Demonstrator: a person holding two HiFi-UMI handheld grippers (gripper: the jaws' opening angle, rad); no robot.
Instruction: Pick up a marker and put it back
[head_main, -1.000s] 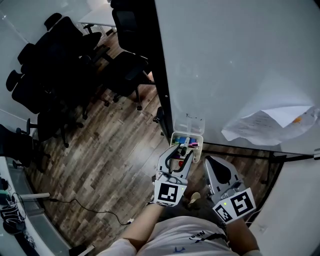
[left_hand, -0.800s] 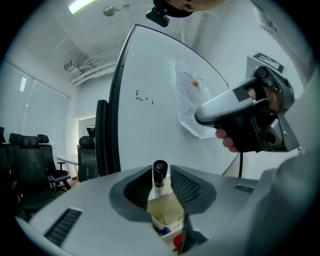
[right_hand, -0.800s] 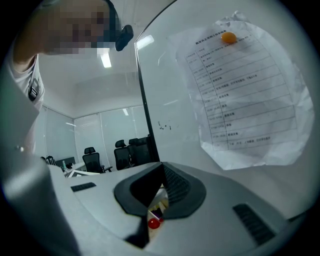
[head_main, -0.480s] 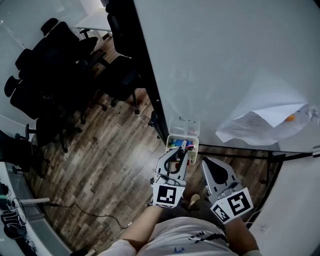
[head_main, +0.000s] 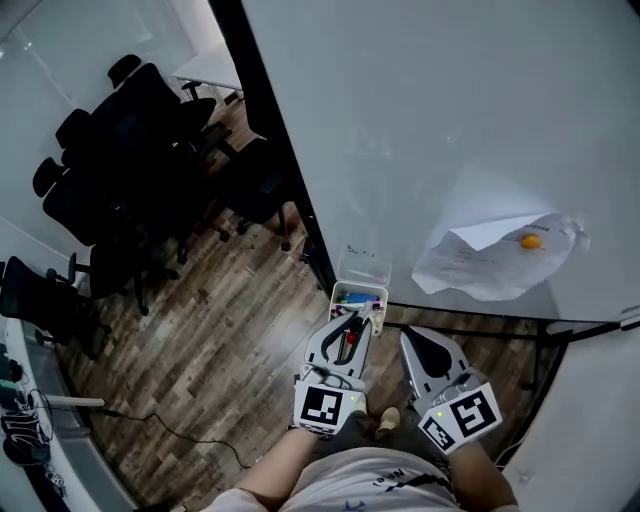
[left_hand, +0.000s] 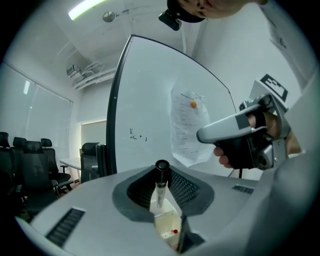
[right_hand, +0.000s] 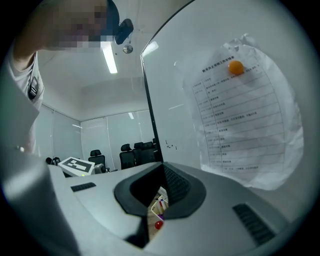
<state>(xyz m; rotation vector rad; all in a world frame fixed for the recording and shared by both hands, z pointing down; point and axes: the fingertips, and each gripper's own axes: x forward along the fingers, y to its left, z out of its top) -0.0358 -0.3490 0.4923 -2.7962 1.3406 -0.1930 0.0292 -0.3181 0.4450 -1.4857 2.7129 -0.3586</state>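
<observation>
Marker (left_hand: 160, 186): clear-white barrel, black cap. Left gripper (head_main: 352, 322) and right gripper (head_main: 418, 340): pale grey shells, black inside the jaws, black-and-white square marker pattern on top. Whiteboard (head_main: 420, 120): plain white, black frame. Paper (head_main: 490, 262): white with rows of dark print, 1 orange magnet (head_main: 531, 241) on it. Box (head_main: 358, 293): cream, with blue, pink and red inside. Floor (head_main: 230, 340): brown wood-plank pattern. Chairs (head_main: 130, 130): black.

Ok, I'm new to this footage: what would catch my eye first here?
The left gripper stands out low in the head view: its jaws have just closed on a marker, near the marker box. Beyond it, the big whiteboard carries a crumpled printed sheet pinned by an orange magnet.
</observation>
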